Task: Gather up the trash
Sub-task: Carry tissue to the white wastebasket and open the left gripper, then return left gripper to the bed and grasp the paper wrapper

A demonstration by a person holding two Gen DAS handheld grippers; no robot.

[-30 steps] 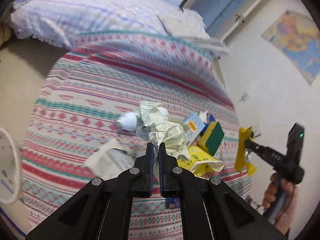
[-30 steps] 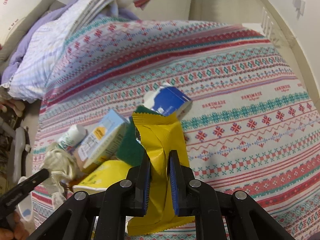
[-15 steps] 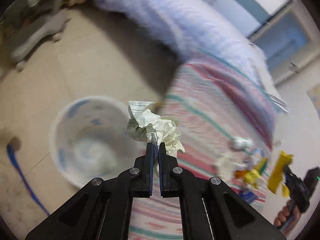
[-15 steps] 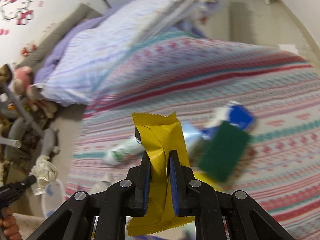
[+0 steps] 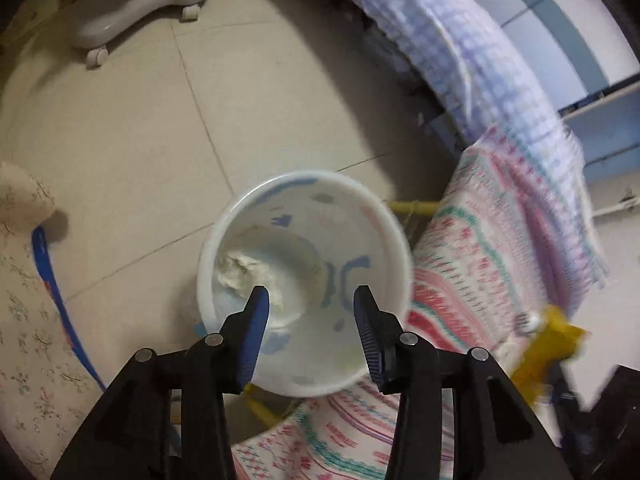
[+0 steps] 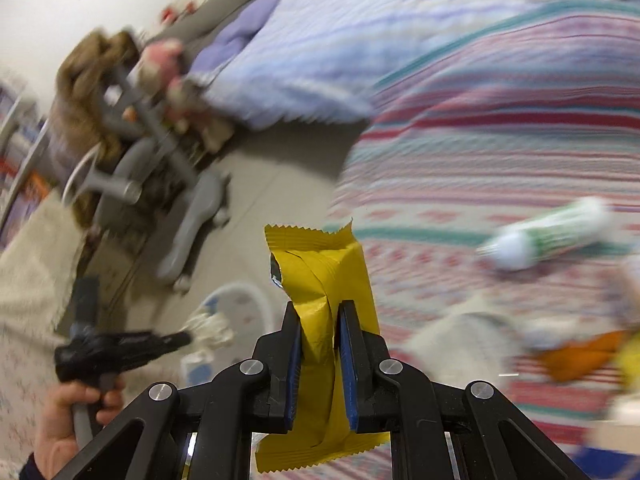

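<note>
- Right now the left gripper [image 5: 308, 300] hangs over the white bin [image 5: 376, 208] on the tiled floor [image 5: 132, 152], its jaws spread wide with nothing between them.
- Down in the bin lies a crumpled paper wad [image 5: 248, 274], pale against the bottom.
- The bin stands just beside the bed, close against the striped bedspread [image 5: 492, 232] that hangs over the edge.
- The right gripper [image 6: 318, 320] is clamped on a yellow wrapper [image 6: 320, 276], which sticks up past the fingertips and hangs out below them.
- From the right wrist view the bin [image 6: 256, 300] shows low and left of that wrapper, blurred, with the left gripper [image 6: 184, 338] near it.
- Still on the bedspread [image 6: 500, 152]: a white tube with green print [image 6: 548, 236] lying on its side, and some blurred orange and yellow scraps [image 6: 576, 354] further right.
- A grey wheeled chair base [image 5: 140, 4] sits on the floor well apart from the bin.
</note>
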